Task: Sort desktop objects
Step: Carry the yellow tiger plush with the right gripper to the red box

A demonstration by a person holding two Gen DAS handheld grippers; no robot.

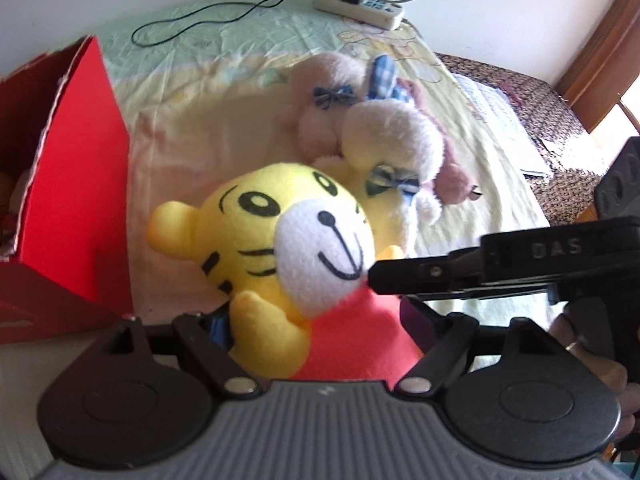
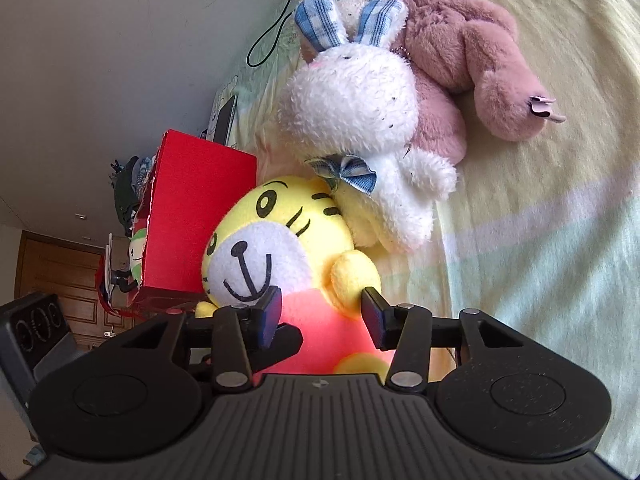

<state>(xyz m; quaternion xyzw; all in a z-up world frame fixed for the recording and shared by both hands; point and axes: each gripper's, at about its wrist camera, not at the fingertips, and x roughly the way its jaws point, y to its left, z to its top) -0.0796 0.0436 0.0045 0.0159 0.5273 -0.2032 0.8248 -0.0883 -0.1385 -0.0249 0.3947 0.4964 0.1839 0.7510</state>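
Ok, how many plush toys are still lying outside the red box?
3. The yellow tiger lies nearest, beside the red box. The white rabbit lies just behind it, and the pink plush behind the rabbit. More may be hidden beneath them.

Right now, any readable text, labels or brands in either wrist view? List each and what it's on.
"DAS": raised letters on the side of the right gripper, seen in the left wrist view.
Power strip: socket markings too small to read.
Tiger plush, red box: no text visible.
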